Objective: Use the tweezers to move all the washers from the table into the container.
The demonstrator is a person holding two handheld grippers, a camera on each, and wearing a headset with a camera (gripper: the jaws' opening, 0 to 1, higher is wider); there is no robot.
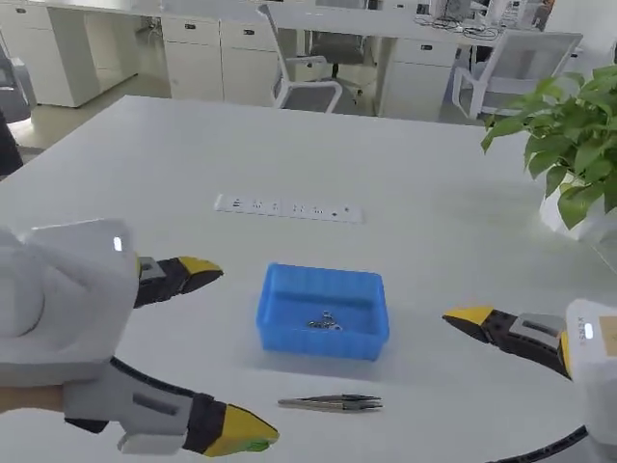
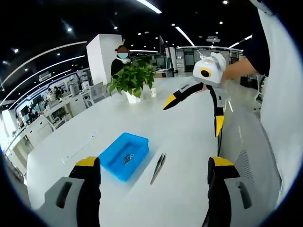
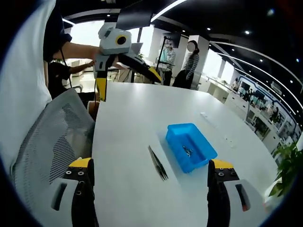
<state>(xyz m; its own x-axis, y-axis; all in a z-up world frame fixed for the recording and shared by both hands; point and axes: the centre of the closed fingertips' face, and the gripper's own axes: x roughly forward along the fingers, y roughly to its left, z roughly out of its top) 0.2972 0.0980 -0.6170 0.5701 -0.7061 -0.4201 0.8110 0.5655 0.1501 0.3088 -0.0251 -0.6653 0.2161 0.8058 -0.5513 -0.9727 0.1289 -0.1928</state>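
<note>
A blue container (image 1: pixel 323 289) stands mid-table, with a few small metal washers (image 1: pixel 325 322) lying in it. The tweezers (image 1: pixel 331 402) lie flat on the table just in front of it, held by nothing. My left gripper (image 1: pixel 246 354) hovers open to the container's left, and my right gripper (image 1: pixel 482 323) hovers to its right with one jaw showing. In the left gripper view the open jaws (image 2: pixel 154 165) frame the tweezers (image 2: pixel 157 168) and container (image 2: pixel 124 155), with the right gripper (image 2: pixel 191 119) open beyond. In the right gripper view the open jaws (image 3: pixel 150 164) face the tweezers (image 3: pixel 157 163) and container (image 3: pixel 190 146).
A white power strip (image 1: pixel 287 208) lies behind the container. A potted plant (image 1: pixel 569 145) stands at the table's right edge. A grey mesh chair (image 3: pixel 52 137) is at the near side. People (image 3: pixel 189 64) stand past the table's end.
</note>
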